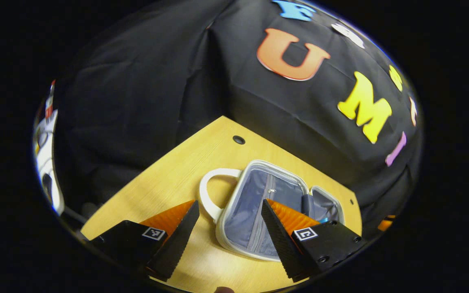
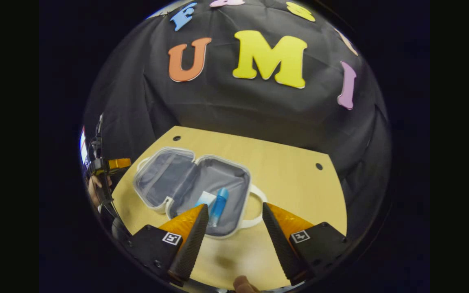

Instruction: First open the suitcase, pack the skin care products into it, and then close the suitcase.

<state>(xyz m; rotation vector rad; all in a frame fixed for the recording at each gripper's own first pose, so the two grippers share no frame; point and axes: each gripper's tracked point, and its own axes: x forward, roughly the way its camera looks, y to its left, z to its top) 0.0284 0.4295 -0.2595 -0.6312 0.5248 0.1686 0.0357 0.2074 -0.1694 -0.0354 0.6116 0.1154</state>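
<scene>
A small white suitcase (image 2: 193, 179) with grey lining lies open flat on the wooden table (image 2: 291, 171), both halves facing up. A blue tube (image 2: 219, 205) and a pale item (image 2: 206, 198) rest in its right half. In the left gripper view the suitcase (image 1: 259, 203) lies just beyond my fingers, its white handle (image 1: 208, 191) toward the left. My left gripper (image 1: 230, 211) is open above the table with nothing between its fingers. My right gripper (image 2: 234, 215) is open too, empty, hovering near the right handle (image 2: 255, 207).
Black cloth walls close the table on the far sides. Two small round holes (image 2: 319, 166) mark the tabletop. At the left edge of the right gripper view, a hand holds the other gripper (image 2: 108, 167). Bare wood stretches to the right of the suitcase.
</scene>
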